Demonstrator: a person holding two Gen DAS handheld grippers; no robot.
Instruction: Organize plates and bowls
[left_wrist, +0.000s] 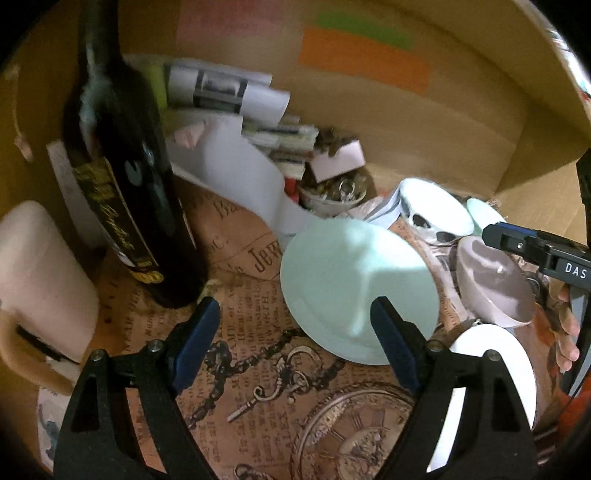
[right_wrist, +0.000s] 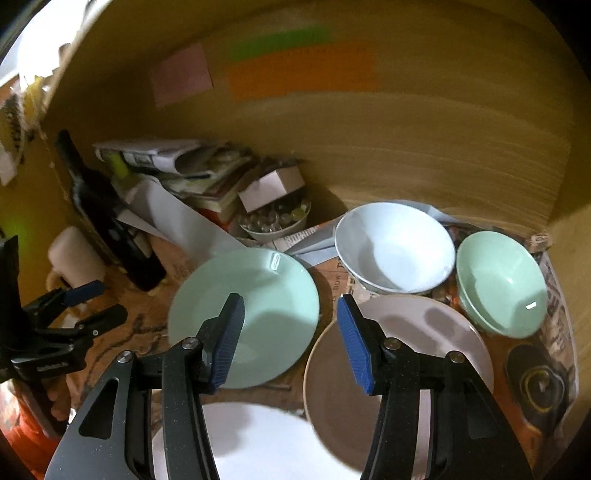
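We read white letters "DAS" on black body of right tongs (left_wrist: 495, 236), at right edge of left wrist view. Printed paper liner (left_wrist: 258, 369) under dishes carries old-newspaper type: we make out large "Jew…", cut off by mint plate (left_wrist: 354, 284); smaller columns too blurred for us. Dark bottle (left_wrist: 136, 206) has gold script label, illegible to us. Right wrist view: nothing we can read with confidence.

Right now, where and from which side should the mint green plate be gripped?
Grip the mint green plate by its raised rim on the near edge, coming in low from the front. It lies flat on the printed paper liner, so only the upturned lip offers a pinch. The near edge is unobstructed; the wine bottle stands left, the pale plate right.
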